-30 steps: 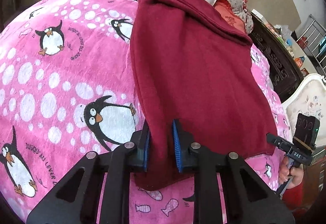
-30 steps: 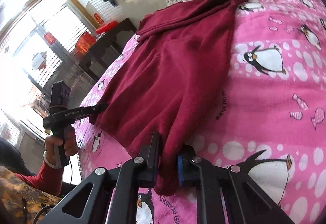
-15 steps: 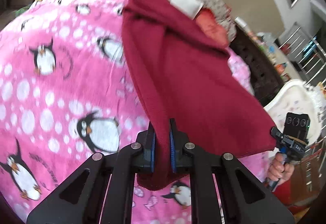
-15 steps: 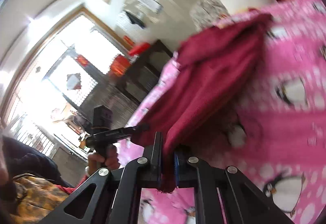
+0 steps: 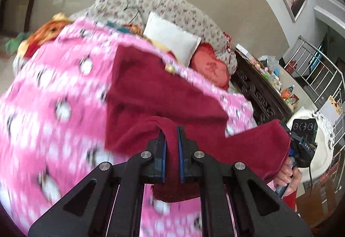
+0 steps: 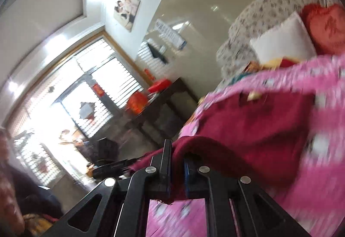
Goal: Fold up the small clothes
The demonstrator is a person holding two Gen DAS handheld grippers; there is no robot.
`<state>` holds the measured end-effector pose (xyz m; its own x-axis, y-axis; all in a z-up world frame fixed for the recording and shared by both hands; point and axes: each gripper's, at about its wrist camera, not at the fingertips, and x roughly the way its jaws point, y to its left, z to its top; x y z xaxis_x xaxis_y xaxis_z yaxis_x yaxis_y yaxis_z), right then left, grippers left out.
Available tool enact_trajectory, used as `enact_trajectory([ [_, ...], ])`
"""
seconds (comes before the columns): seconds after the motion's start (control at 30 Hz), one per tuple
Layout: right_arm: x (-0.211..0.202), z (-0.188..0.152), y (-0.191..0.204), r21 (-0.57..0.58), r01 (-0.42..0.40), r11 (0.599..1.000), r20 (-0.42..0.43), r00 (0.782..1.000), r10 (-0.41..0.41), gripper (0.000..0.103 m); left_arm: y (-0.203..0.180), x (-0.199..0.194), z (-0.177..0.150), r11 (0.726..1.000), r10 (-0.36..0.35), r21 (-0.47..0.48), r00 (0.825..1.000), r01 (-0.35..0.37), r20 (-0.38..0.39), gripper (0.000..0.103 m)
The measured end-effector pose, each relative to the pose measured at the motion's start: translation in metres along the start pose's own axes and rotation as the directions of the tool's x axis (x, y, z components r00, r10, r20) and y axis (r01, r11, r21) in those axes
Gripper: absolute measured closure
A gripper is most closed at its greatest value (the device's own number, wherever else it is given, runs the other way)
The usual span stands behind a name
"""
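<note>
A dark red knit garment (image 5: 155,86) lies on the pink penguin blanket (image 5: 54,107), its near edge lifted off the bed. My left gripper (image 5: 171,146) is shut on one near corner of it. My right gripper (image 6: 177,163) is shut on the other near corner, and it also shows at the right of the left wrist view (image 5: 299,146) with the cloth stretched between the two. In the right wrist view the garment (image 6: 258,129) drapes back over its far part. Both views are motion-blurred.
A white pillow (image 5: 172,38) and a red heart cushion (image 5: 209,66) lie at the head of the bed against a floral headboard (image 5: 172,6). A dark carved cabinet (image 5: 263,94) stands on the right. A dark table (image 6: 155,112) stands by the window.
Both grippers have lifted the garment's near edge off the bed and carried it forward toward the far end. The cloth now folds over itself.
</note>
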<state>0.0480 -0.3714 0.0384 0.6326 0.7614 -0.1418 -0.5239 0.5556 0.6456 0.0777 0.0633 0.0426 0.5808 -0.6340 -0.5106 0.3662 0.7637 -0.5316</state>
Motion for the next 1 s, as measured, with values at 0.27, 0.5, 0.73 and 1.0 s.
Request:
enact_trajectory([
  [0.27,0.069,0.081,-0.128,0.184,0.297,0.937,0.06,0.948,-0.312,0.095,0.022,0.117,0.117,0.988,0.154,0.011,0.988,-0.154,0.014,0.095],
  [0.5,0.091,0.085,-0.194,0.258,0.433,0.864,-0.029,0.897,-0.441,0.056,0.079,0.185,0.154,0.977,0.107,-0.173,0.991,-0.12,-0.086,0.09],
  [0.73,0.053,0.095,-0.127,0.158,0.429,0.889,0.101,0.889,-0.447,0.048,0.052,0.165,0.156,0.986,0.151,-0.068,0.987,-0.155,-0.063,0.06],
  [1.0,0.149,0.071,-0.106,-0.108,0.546,0.831,-0.145,0.818,-0.556,0.048,0.038,0.142,0.158,0.991,0.127,-0.058,0.99,-0.123,0.064,0.019],
])
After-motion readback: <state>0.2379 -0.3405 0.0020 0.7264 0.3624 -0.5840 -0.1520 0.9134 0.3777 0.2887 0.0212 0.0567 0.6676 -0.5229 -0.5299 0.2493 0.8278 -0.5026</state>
